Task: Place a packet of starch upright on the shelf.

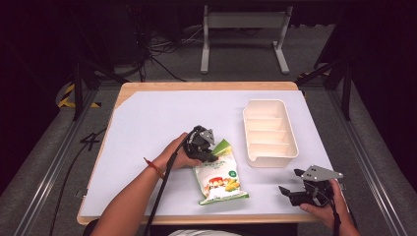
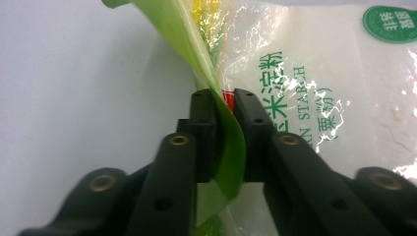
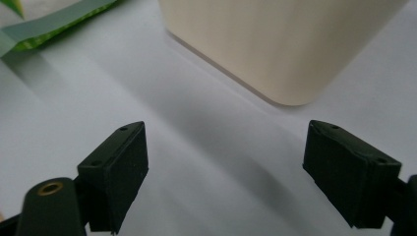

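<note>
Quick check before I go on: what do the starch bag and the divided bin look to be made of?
Starch bag: thin glossy plastic film, seemingly; it shows glare and creases, and its green edge folds between the left gripper jaws. Divided bin: probably rigid moulded plastic, cream and matte, with rounded corners.

Free room and obstacles on the white table surface: the far-left half lies bare and open to passage; the cream divided tray stands as a walled obstacle at right-centre; the starch bag lies flat near the front edge, well apart from the tray, with a bare lane between them; the right gripper, jaws spread wide, sits just before the tray's near corner, bare surface between its jaws; the left gripper occupies the bag's green top edge.
</note>
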`<state>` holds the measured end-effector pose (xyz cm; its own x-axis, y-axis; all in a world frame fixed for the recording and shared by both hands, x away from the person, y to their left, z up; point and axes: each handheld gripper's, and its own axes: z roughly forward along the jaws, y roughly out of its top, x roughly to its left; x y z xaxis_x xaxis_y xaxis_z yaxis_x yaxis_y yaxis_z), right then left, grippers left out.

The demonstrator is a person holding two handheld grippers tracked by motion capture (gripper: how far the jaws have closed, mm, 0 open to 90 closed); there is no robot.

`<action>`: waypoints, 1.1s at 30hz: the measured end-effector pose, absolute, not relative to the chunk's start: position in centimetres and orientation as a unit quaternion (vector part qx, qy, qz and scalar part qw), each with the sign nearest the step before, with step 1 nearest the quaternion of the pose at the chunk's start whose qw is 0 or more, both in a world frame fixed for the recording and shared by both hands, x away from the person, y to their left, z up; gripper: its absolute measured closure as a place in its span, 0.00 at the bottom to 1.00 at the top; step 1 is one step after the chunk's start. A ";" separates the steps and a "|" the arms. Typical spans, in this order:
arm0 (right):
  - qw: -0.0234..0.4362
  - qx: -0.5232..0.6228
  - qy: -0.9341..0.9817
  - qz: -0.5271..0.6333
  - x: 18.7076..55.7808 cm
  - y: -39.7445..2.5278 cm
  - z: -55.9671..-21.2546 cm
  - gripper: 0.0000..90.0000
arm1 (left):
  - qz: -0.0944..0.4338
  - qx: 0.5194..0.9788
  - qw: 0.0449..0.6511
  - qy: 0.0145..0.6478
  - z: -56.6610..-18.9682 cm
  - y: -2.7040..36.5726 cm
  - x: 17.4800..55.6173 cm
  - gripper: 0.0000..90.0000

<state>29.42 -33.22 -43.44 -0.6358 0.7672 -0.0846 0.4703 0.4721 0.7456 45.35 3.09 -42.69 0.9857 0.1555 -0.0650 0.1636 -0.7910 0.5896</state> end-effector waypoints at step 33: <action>0.214 0.392 0.812 0.375 29.4 -34.3 -43.0 0.18 | 0.178 0.860 0.464 0.114 -36.2 6.1 40.8 1.00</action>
